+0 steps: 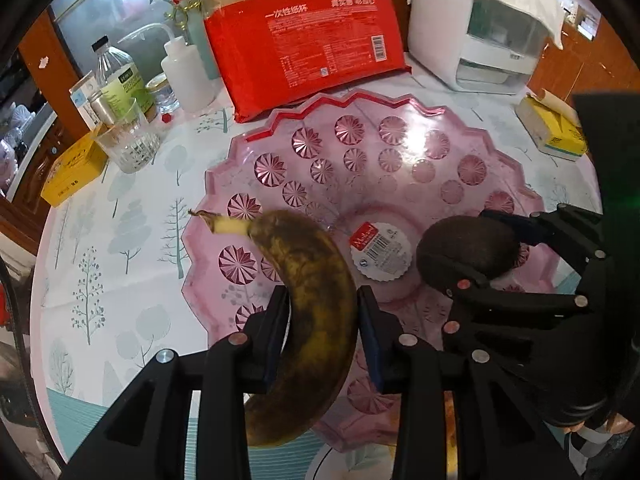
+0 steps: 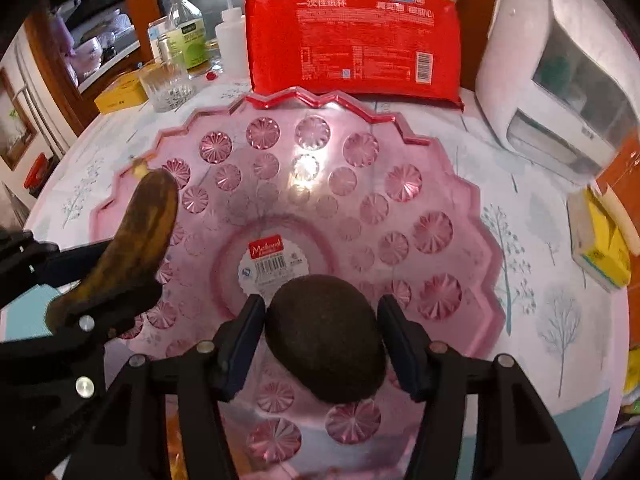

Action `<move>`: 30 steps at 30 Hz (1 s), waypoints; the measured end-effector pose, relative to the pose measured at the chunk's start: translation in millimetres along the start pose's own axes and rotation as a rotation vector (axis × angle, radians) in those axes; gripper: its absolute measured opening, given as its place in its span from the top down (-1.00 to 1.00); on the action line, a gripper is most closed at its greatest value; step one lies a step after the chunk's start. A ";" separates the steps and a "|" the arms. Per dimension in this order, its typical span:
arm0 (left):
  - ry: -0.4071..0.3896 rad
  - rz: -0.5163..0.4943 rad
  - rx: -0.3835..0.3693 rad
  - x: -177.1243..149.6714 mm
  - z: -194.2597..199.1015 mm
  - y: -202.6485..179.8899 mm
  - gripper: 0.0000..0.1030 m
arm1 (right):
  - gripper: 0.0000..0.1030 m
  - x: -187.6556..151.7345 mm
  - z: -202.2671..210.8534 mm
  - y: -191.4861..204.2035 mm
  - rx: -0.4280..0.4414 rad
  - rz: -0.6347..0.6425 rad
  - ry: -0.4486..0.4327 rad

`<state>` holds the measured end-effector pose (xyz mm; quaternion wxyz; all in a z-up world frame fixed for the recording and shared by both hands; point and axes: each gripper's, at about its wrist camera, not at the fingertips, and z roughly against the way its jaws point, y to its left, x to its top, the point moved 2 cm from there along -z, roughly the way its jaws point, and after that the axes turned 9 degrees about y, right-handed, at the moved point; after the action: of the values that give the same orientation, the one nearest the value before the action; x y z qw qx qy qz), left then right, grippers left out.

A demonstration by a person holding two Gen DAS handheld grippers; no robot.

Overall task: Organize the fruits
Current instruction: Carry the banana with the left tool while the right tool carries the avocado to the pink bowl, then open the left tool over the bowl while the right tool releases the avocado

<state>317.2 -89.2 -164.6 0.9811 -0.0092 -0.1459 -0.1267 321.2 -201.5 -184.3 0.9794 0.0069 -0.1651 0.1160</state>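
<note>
Two fruits up over the pink glass bowl (image 2: 448, 200): a browned banana (image 1: 312, 312) pinched in the left gripper (image 1: 322, 332), a dark avocado (image 2: 326, 336) clamped in the right gripper (image 2: 322, 340), a red cup pack (image 2: 352, 40) behind on the tree-print tablecloth (image 1: 120, 248)

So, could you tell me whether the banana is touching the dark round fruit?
Apart. The left wrist view shows the banana and the dark round fruit separated by the pink bowl's labelled centre.

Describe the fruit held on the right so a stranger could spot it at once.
Find the scalloped pink glass bowl on the tree-patterned tablecloth. Over its labelled centre, the right gripper holds a dark brown egg-shaped fruit. Unlike the long, curved, blackened banana beside it, it is short and round.
</note>
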 end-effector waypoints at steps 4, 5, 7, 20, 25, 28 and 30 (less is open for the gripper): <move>-0.028 0.026 0.048 2.0 4.1 6.4 -0.26 | -0.16 1.4 -2.1 -7.7 0.041 -0.019 0.008; -0.044 0.040 0.053 1.5 7.5 9.4 -0.53 | -0.16 1.0 -1.9 -10.5 0.053 -0.027 0.009; -0.068 0.067 0.044 0.0 14.4 13.3 -0.75 | -0.16 -0.7 1.2 -15.6 0.083 -0.040 0.007; -0.160 0.130 0.015 -28.6 60.8 15.9 -0.75 | -0.19 -12.2 53.7 -14.1 0.135 -0.083 -0.074; -0.192 0.112 0.011 -39.2 78.5 12.2 -0.75 | -0.24 -17.6 70.4 -11.5 0.152 -0.100 -0.083; -0.213 0.104 0.018 -45.6 89.4 10.8 -0.75 | -0.28 -20.8 79.4 -12.1 0.166 -0.116 -0.085; -0.223 0.108 0.021 -49.4 95.9 11.3 -0.75 | -0.30 -23.7 86.0 -12.1 0.164 -0.120 -0.095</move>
<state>247.1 -60.9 -86.9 0.9642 -0.0206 -0.2548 -0.0701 274.6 -223.0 -110.4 0.9718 0.1022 -0.2006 0.0700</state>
